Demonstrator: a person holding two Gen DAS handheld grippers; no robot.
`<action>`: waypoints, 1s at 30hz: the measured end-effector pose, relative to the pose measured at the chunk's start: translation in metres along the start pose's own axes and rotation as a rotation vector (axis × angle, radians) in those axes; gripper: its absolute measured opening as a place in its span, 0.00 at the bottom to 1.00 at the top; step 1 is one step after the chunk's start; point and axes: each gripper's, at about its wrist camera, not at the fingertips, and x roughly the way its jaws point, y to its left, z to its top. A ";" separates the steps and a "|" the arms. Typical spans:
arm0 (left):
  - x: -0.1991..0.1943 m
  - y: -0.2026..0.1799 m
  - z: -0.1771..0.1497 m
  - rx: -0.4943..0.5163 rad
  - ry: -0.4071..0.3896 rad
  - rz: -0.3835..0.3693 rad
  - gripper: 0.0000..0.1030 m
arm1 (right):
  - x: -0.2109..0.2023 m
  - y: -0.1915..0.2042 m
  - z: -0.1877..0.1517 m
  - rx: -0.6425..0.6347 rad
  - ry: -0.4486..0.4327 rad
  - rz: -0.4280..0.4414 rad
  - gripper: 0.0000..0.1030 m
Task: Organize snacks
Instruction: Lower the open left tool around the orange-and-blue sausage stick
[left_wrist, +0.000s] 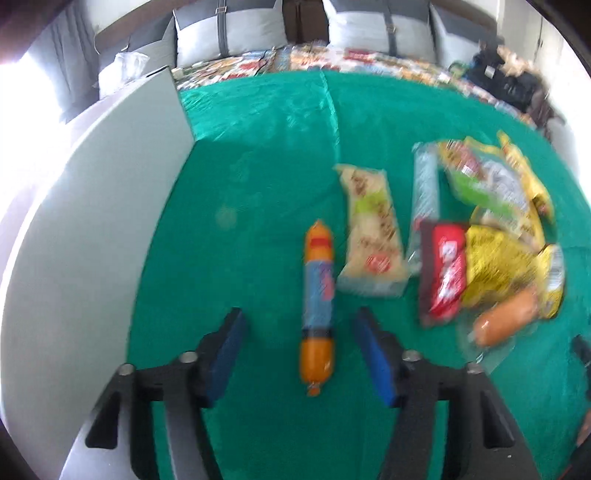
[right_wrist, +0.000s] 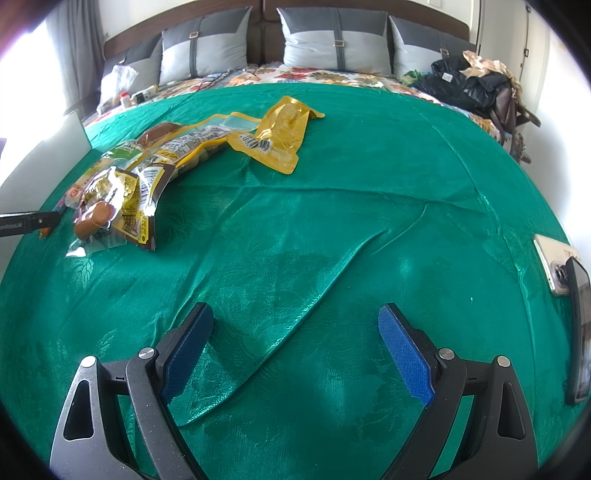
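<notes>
In the left wrist view an orange sausage stick with a blue label (left_wrist: 318, 310) lies lengthwise on the green cloth (left_wrist: 258, 147). My left gripper (left_wrist: 300, 314) straddles its near half, with both blue pads apart from it. To its right lie a pale snack pack (left_wrist: 373, 229), a silvery bar (left_wrist: 424, 188), a red pack (left_wrist: 445, 273), yellow packs (left_wrist: 495, 266) and a wrapped sausage (left_wrist: 506, 317). My right gripper (right_wrist: 295, 310) stands open over bare cloth. The snack pile (right_wrist: 140, 173) and a yellow pouch (right_wrist: 277, 136) lie far to its upper left.
A white panel (left_wrist: 92, 221) stands along the left side of the cloth. Two phones (right_wrist: 557, 269) lie at the cloth's right edge. Pillows (right_wrist: 332, 40) and a dark bag with clothes (right_wrist: 469, 85) sit at the head of the bed.
</notes>
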 end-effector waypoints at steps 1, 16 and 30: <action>0.000 0.001 0.001 -0.012 0.000 -0.003 0.24 | 0.000 0.000 0.000 0.000 0.000 0.000 0.91; -0.049 -0.010 -0.088 -0.001 -0.017 -0.029 0.69 | 0.000 0.000 0.000 -0.001 0.002 -0.002 0.91; -0.024 0.013 -0.083 -0.094 -0.120 0.048 1.00 | 0.000 0.000 0.000 -0.001 0.002 -0.003 0.91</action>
